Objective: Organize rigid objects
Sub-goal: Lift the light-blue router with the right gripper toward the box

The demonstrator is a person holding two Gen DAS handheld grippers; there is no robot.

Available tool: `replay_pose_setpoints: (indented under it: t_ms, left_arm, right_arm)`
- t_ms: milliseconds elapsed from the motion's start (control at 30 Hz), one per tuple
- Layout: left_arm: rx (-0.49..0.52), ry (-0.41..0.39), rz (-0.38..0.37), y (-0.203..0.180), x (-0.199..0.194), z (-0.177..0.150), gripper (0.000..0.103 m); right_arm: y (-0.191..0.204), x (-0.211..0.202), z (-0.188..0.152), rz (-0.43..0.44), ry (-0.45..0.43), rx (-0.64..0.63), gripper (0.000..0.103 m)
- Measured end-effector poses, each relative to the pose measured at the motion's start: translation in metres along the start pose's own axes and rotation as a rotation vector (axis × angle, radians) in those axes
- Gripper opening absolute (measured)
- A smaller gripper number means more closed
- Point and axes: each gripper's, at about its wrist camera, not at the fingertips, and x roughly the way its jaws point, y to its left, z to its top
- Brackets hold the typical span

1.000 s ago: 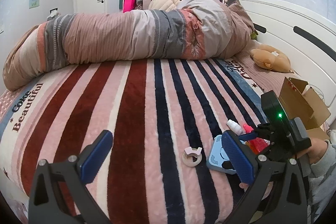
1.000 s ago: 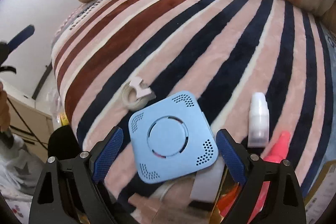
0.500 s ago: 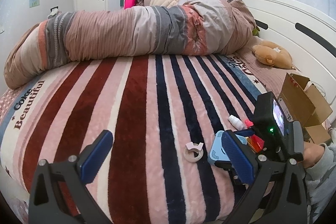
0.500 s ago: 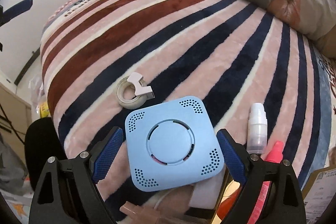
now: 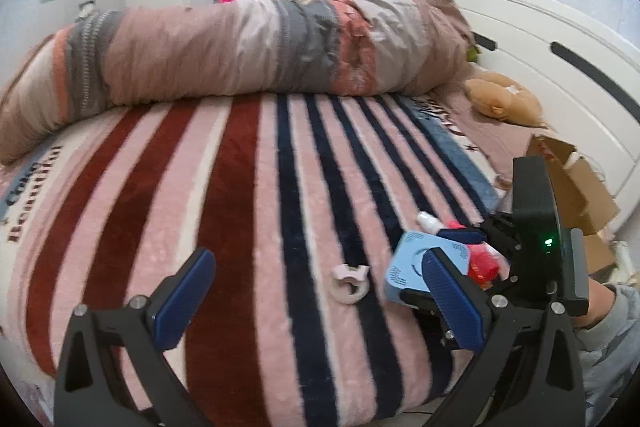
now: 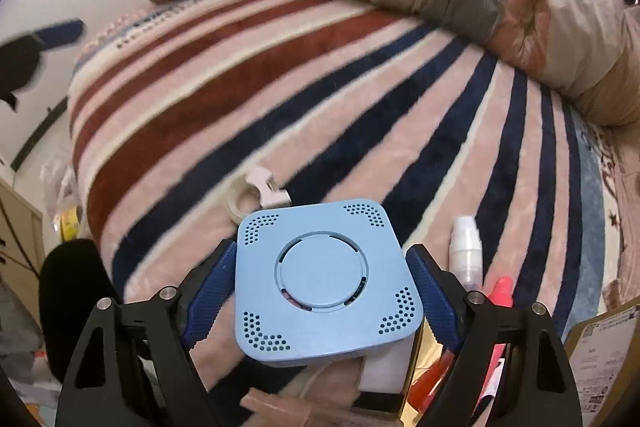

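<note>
Though plush-striped blanket (image 6: 280, 99), rigid perforated box (image 6: 324, 279).

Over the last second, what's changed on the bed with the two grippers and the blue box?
The right hand-held gripper has closed its fingers onto the sides of the square light-blue plastic box and tipped it up off the striped plush blanket. The left hand-held gripper stays open and empty. The white tape dispenser and small white bottle haven't moved.

Striped blanket (image 5: 248, 211), rolled duvet (image 5: 240, 51) behind it — white headboard (image 5: 560, 67), plush toy (image 5: 500, 99)
</note>
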Motion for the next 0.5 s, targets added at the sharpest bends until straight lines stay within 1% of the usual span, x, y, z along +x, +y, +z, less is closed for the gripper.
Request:
replay_pose_setpoints:
  t_ms: [100, 300, 333, 433, 500]
  left_arm:
    - [0.015, 0.017, -0.083, -0.008, 0.004, 0.006, 0.102]
    - [0.012, 0.050, -0.277, -0.027, 0.012, 0.027, 0.102]
    - [0.015, 0.055, -0.304, -0.032, 0.012, 0.032, 0.102]
    - [0.032, 0.066, -0.376, -0.053, 0.014, 0.043, 0.102]
    - [0.036, 0.069, -0.434, -0.067, 0.013, 0.049, 0.101]
  right_arm:
    - [0.002, -0.024, 0.004, 0.028, -0.077, 0.006, 0.083]
    - [0.012, -0.071, 0.009, 0.037, -0.214, -0.024, 0.083]
    - [0.012, -0.083, 0.009, 0.040, -0.251, -0.027, 0.083]
    - [0.012, -0.109, 0.009, 0.026, -0.333, -0.056, 0.082]
    - [0.012, -0.124, 0.007, -0.003, -0.379, -0.083, 0.081]
